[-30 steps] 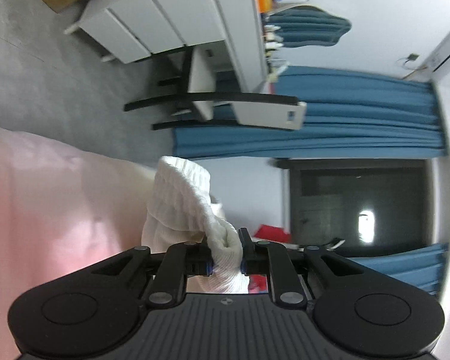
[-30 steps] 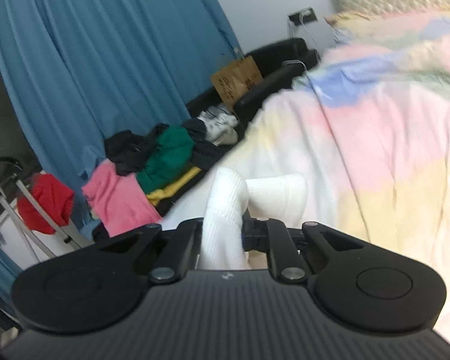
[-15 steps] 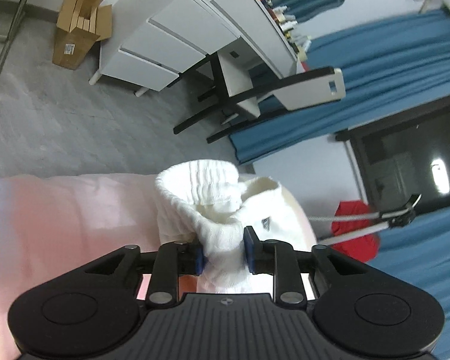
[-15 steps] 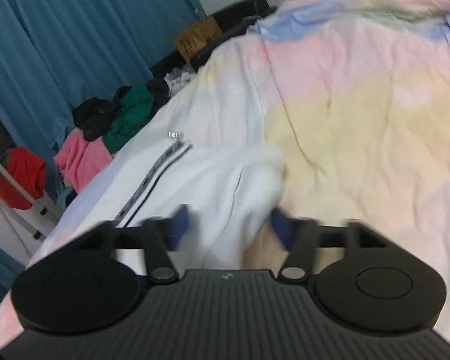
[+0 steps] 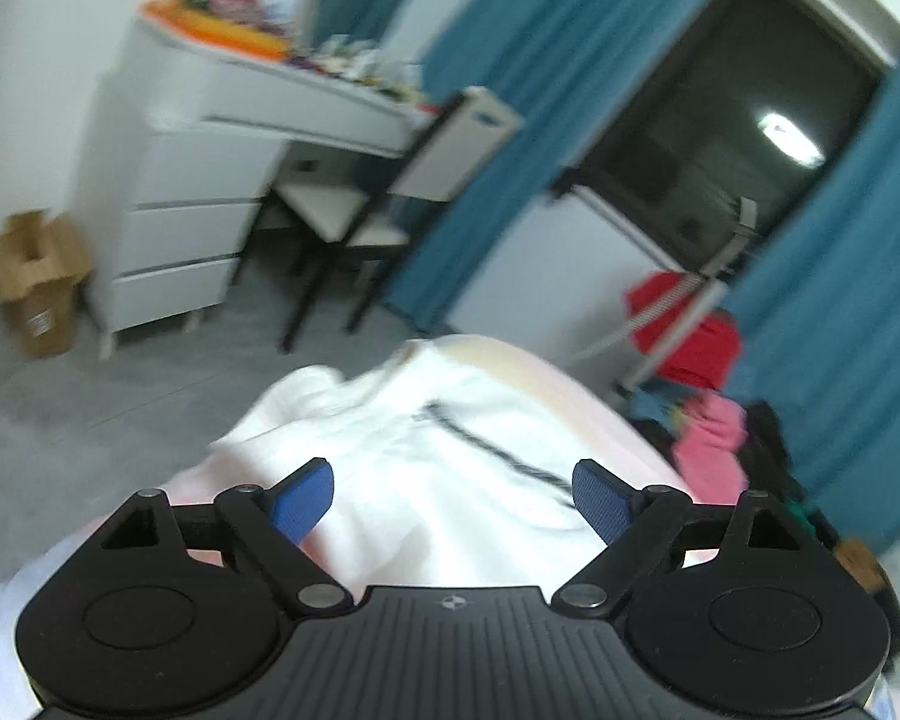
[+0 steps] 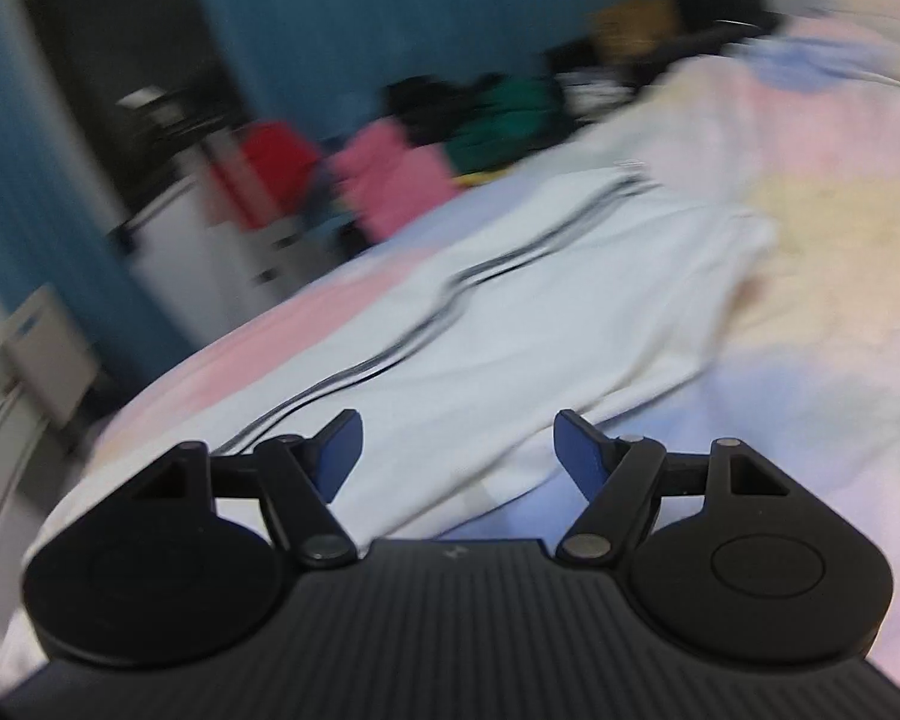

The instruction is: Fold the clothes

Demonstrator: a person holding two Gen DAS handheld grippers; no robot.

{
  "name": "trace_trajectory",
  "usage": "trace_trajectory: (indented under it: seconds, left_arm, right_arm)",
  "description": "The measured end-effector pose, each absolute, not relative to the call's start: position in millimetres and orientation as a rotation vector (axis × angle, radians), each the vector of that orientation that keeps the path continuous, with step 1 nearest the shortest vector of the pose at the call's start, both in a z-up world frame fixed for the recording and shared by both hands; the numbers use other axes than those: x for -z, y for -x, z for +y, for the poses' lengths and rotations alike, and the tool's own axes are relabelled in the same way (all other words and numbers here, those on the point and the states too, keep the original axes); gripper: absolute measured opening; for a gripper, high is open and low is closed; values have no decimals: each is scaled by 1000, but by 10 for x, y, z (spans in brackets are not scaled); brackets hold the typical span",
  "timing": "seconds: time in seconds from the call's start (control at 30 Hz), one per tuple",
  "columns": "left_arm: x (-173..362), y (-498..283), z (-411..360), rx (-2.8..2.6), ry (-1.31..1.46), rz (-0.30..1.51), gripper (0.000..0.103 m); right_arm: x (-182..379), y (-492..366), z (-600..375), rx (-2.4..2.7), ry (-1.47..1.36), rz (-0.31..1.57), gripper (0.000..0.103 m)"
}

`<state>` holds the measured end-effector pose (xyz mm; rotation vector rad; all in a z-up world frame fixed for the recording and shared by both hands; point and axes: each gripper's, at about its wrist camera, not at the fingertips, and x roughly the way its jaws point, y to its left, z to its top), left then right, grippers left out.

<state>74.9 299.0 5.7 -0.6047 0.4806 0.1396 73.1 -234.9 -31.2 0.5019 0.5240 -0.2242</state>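
A white garment with dark stripes (image 6: 510, 324) lies spread on the pastel bed (image 6: 822, 240). In the left wrist view the same white garment (image 5: 438, 456) lies bunched near the bed's corner. My left gripper (image 5: 453, 498) is open and empty, just above the cloth. My right gripper (image 6: 457, 450) is open and empty, above the garment's near edge. Both views are motion-blurred.
A pile of clothes, pink, green and black (image 6: 450, 138), lies beyond the bed by the blue curtains (image 5: 840, 300). A white dresser (image 5: 198, 180), a chair (image 5: 390, 180) and a cardboard box (image 5: 36, 282) stand on the grey floor. A drying rack holds a red cloth (image 5: 684, 324).
Both grippers have opened and let go of the white garment, which now lies on the bed. Both cameras have swung round.
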Motion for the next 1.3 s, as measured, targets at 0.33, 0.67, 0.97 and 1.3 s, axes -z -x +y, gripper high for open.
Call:
trace_trajectory:
  seconds: [0.33, 0.67, 0.97, 1.3]
  left_arm:
    - [247, -2306, 3441, -62, 584, 610, 87]
    - [840, -3591, 3983, -81, 792, 830, 59]
    - [506, -3443, 3641, -53, 606, 777, 12]
    - [-795, -1400, 3095, 277, 392, 477, 11]
  right_arm:
    - [654, -1161, -1654, 99, -308, 640, 73]
    - [1028, -1699, -1469, 58, -277, 702, 75]
    - [1012, -1672, -1532, 54, -317, 653, 74]
    - [658, -1233, -1602, 101, -243, 499, 73]
